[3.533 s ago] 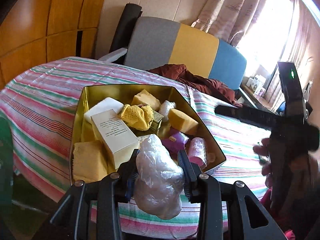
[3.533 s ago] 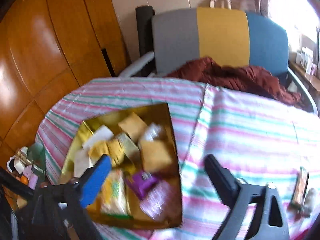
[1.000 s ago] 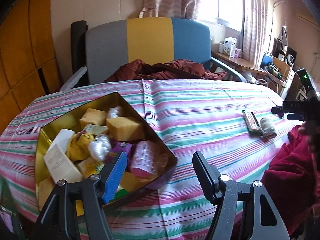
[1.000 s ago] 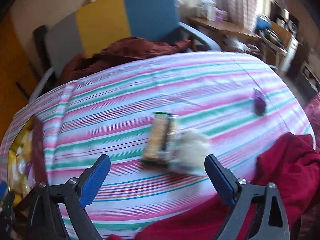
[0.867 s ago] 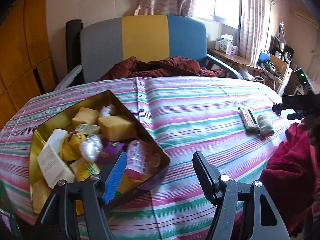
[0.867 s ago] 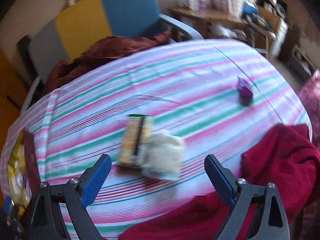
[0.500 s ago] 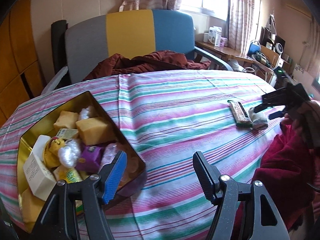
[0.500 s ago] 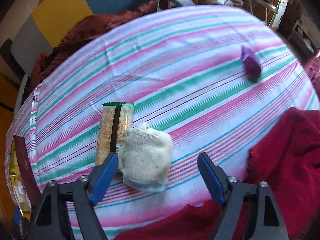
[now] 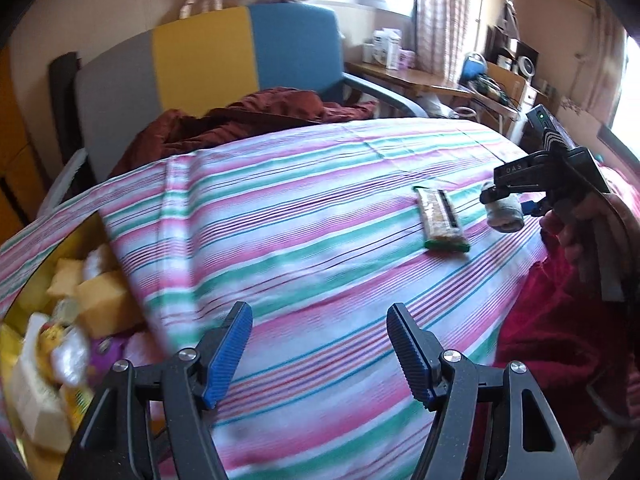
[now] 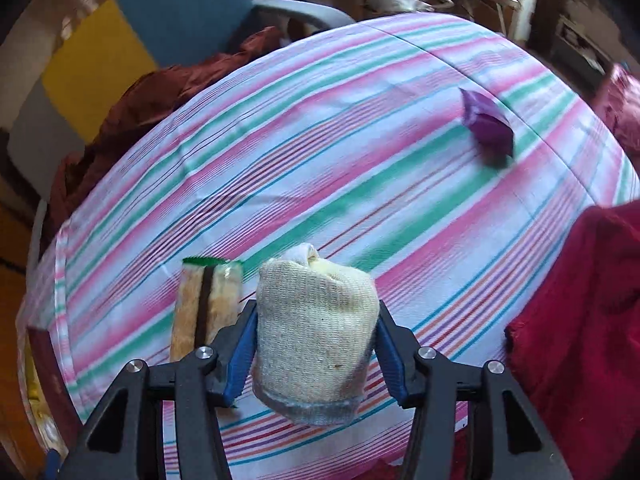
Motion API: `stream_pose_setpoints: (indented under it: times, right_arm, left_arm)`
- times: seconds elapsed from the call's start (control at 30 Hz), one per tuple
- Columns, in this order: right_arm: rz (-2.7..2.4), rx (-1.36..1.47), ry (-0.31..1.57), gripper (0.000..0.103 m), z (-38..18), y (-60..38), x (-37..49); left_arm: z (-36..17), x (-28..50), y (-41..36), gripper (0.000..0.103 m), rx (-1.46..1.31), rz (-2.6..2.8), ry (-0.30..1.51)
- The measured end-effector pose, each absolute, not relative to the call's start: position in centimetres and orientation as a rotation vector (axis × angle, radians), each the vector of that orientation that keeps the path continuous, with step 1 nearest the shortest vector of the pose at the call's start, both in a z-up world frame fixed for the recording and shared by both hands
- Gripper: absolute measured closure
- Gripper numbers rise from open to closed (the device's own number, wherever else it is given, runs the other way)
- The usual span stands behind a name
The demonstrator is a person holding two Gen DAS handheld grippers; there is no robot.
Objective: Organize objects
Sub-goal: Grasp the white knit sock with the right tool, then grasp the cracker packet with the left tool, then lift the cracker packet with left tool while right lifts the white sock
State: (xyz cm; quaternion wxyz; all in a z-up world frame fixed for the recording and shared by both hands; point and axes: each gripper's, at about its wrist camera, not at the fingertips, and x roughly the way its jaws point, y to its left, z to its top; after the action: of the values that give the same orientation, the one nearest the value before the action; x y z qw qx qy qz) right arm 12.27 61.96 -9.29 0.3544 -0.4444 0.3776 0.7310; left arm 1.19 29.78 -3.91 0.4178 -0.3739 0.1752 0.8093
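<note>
R gripper [image 10: 314, 344] jaws just closed, pinching 1 rolled sock [image 10: 316, 332]; L gripper [image 9: 320, 344] jaws spread, empty; 1 snack bar [image 9: 440, 220], maybe 1 purple packet [image 10: 486, 122].

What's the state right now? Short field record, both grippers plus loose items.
right gripper: jaws just closed on the rolled sock, pads pressing both sides
left gripper: open, nothing between the fingers, above the striped tablecloth
snack bar: flat on the cloth, right beside the sock
purple packet: alone on the cloth, apart from the rest
gold tin: already holds several items, blurred
</note>
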Motion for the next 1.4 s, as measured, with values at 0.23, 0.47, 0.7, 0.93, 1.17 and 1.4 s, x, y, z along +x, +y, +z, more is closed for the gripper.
stream_pose_setpoints:
  times: [0.23,0.47,0.7,0.93,1.17,1.4]
  right_arm:
    - [1.916,-1.087,0.952,0.049,-8.2,61.6,12.7]
    - [1.952,-1.048,1.007,0.049,-7.7,63.0,13.2]
    - [1.96,-1.052,1.02,0.049,-8.1,63.3,12.8]
    - [1.943,-1.064,1.023,0.048,-8.6,63.6,12.7]
    - [2.044,-1.196,0.989,0.048,-9.2,62.2,10.3]
    - [2.089,-1.254,0.951,0.048,-9.3,61.1,9.2]
  left_arm:
    - [-5.0,1.2,37.1,0.033,-0.955,1.894,0.451]
    - [-6.1,1.3,44.3,0.033,-0.932,1.785,0.496]
    - [-8.5,1.6,50.1,0.033,-0.954,1.708,0.536]
    - [-11.0,0.4,52.4,0.055,-0.974,1.755,0.564]
    - [-11.0,0.4,47.1,0.055,-0.946,1.817,0.528]
    - [-11.0,0.0,37.7,0.055,-0.994,1.964,0.441]
